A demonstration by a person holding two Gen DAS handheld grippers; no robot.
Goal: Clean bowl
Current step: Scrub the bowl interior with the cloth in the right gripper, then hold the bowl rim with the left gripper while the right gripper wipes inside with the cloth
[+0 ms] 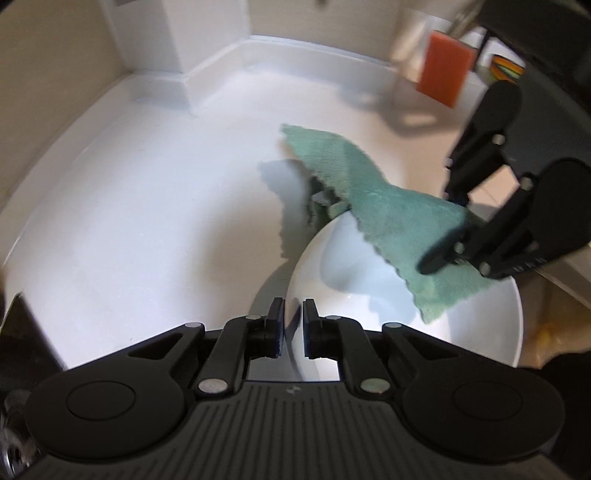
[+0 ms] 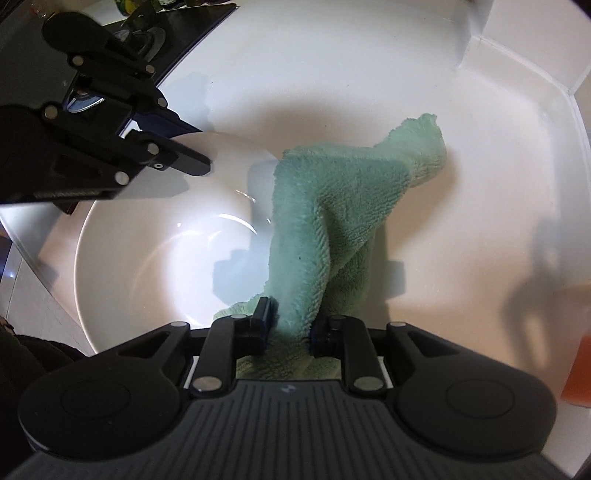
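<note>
A white bowl [image 1: 480, 332] [image 2: 147, 258] stands on a white counter. At the bottom of the left wrist view, my left gripper [image 1: 293, 306] has its pads closed on the bowl's near rim. The right wrist view shows this gripper [image 2: 203, 147] at the upper left, astride the rim. A green fuzzy cloth [image 1: 369, 184] [image 2: 325, 192] hangs from my right gripper [image 2: 291, 317] [image 1: 439, 232], which is shut on it. The cloth drapes over the bowl's far edge, partly inside the bowl and partly out on the counter.
The white counter [image 1: 147, 203] has a raised white back edge and a corner block [image 1: 214, 55]. An orange sponge [image 1: 445, 68] [image 2: 576, 373] stands upright by the far wall. A dark glass hob [image 2: 207, 18] borders the counter beyond the left gripper.
</note>
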